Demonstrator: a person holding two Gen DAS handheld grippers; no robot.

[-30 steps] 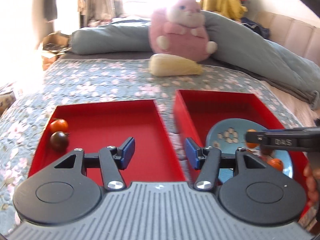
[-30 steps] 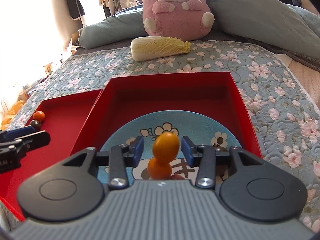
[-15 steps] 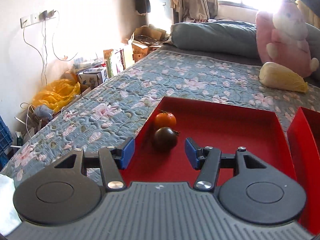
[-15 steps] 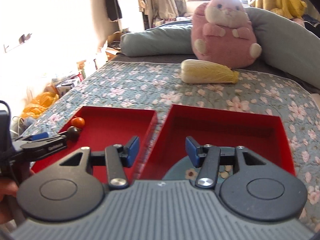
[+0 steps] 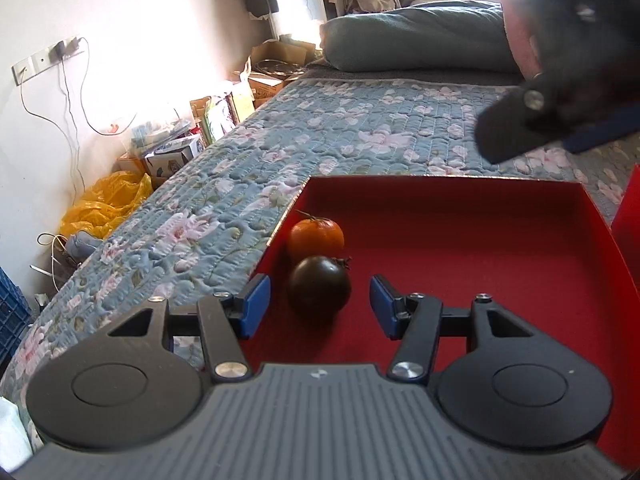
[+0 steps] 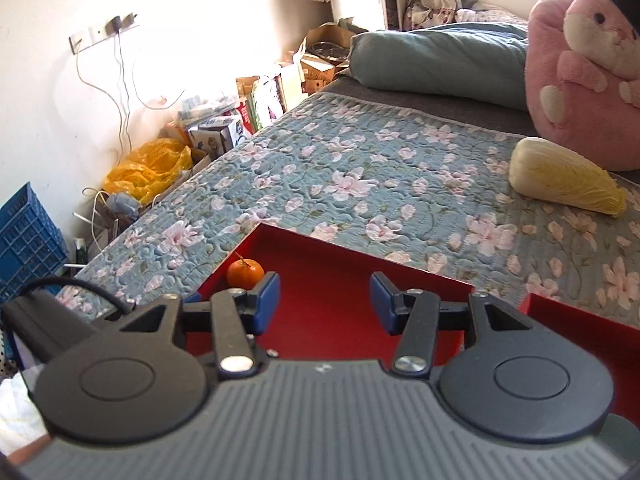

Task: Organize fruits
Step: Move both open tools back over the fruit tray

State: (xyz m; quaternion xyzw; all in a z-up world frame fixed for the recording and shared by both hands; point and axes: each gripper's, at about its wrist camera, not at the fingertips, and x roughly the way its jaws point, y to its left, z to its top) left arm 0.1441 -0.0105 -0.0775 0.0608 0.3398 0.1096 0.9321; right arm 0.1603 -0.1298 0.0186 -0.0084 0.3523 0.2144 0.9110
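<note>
A dark purple tomato (image 5: 319, 288) and an orange mandarin (image 5: 317, 237) lie at the near left corner of the left red tray (image 5: 480, 248). My left gripper (image 5: 319, 306) is open, its blue pads on either side of the dark tomato, not touching it. My right gripper (image 6: 324, 302) is open and empty above the same tray (image 6: 328, 312); the mandarin (image 6: 245, 273) shows just beyond its left pad. The right gripper also appears blurred at the top right of the left wrist view (image 5: 560, 80). The dark tomato is hidden in the right wrist view.
A second red tray's edge (image 6: 580, 332) is at the right. A napa cabbage (image 6: 564, 176) and a pink plush rabbit (image 6: 584, 64) lie further back on the floral quilt (image 6: 360, 176). Boxes, a yellow bag (image 6: 148, 168) and a blue crate (image 6: 28, 232) sit left of the bed.
My left gripper has moved in on the dark tomato, which now lies between its pads. My right gripper has swung left from the right tray to above the left tray.
</note>
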